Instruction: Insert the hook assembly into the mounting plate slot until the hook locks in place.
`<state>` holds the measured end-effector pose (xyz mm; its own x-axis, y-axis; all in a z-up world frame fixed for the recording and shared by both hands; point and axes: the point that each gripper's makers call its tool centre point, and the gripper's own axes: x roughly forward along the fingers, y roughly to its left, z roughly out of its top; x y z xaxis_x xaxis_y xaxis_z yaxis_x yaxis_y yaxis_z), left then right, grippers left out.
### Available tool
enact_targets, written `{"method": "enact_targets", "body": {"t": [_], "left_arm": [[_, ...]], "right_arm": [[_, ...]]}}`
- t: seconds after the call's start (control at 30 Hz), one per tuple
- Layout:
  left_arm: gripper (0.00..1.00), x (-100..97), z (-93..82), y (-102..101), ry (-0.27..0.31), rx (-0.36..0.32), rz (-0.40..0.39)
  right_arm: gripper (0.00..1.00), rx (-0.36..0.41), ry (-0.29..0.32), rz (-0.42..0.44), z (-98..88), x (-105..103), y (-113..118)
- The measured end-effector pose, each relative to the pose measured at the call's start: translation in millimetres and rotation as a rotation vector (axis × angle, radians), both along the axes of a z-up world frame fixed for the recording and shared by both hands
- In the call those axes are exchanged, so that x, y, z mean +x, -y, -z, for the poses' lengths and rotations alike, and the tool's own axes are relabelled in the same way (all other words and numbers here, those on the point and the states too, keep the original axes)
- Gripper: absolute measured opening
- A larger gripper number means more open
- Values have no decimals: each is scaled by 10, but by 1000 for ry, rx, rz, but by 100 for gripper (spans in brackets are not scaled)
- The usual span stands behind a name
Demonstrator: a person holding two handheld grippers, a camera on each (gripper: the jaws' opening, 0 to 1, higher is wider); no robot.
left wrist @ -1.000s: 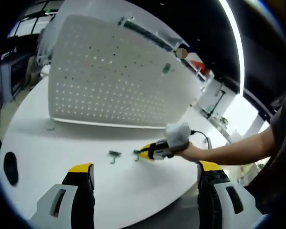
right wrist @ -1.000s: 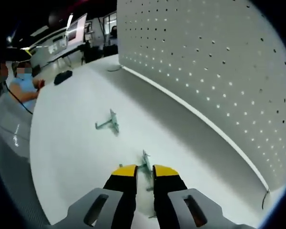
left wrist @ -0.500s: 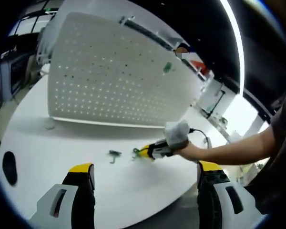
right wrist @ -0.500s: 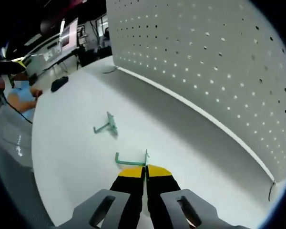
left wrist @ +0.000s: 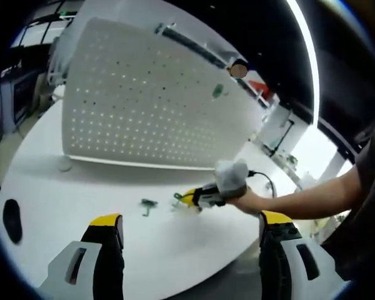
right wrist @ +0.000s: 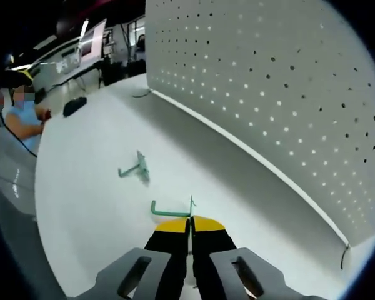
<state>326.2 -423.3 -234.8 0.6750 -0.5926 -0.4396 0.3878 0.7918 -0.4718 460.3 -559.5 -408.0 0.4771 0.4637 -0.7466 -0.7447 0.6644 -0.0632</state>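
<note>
My right gripper (right wrist: 189,222) is shut on a green wire hook (right wrist: 170,209), which sticks out to the left of its yellow tips, just above the white table (right wrist: 81,206). A second green hook (right wrist: 135,169) lies on the table farther off. The white perforated mounting plate (right wrist: 269,94) stands upright to the right. In the left gripper view the right gripper (left wrist: 186,199) holds that hook (left wrist: 177,199) beside the loose hook (left wrist: 147,204), in front of the plate (left wrist: 144,106). A green hook (left wrist: 218,91) hangs high on the plate. My left gripper (left wrist: 190,231) stands open, well back from all of it.
A dark oval object (left wrist: 13,219) lies at the table's left edge and a small round disc (left wrist: 64,165) near the plate's foot. A person (right wrist: 22,115) sits beyond the table. A cable (left wrist: 265,181) trails from the right gripper. A person's arm (left wrist: 306,199) reaches across the right side.
The right gripper closed on the hook and lifted it off the table one second ago; since half a second ago it has held it and shifted only slightly. The left gripper has not moved.
</note>
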Motion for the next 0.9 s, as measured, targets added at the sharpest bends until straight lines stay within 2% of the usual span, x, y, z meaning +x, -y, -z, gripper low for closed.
{"method": "enact_targets", "body": {"t": [0.17,0.43,0.67,0.83,0.9], "left_arm": [[91,-7,-33,-5,9,1,-2],[92,-31,-100,4,24,-14,-4],[92,-21,-166,36,39,-36,-2],[92,-17,-272,83,59,-73,5],[91,-20,-305,100,64,-88,4]], "right_arm": [[0,-25,30,-16,-71,7,-6],[0,3,57,8,-271,47,-13],[0,38,123,25,-617,106,-25],[0,90,184,46,-988,159,-57],[0,107,189,54,-1077,140,-65]]}}
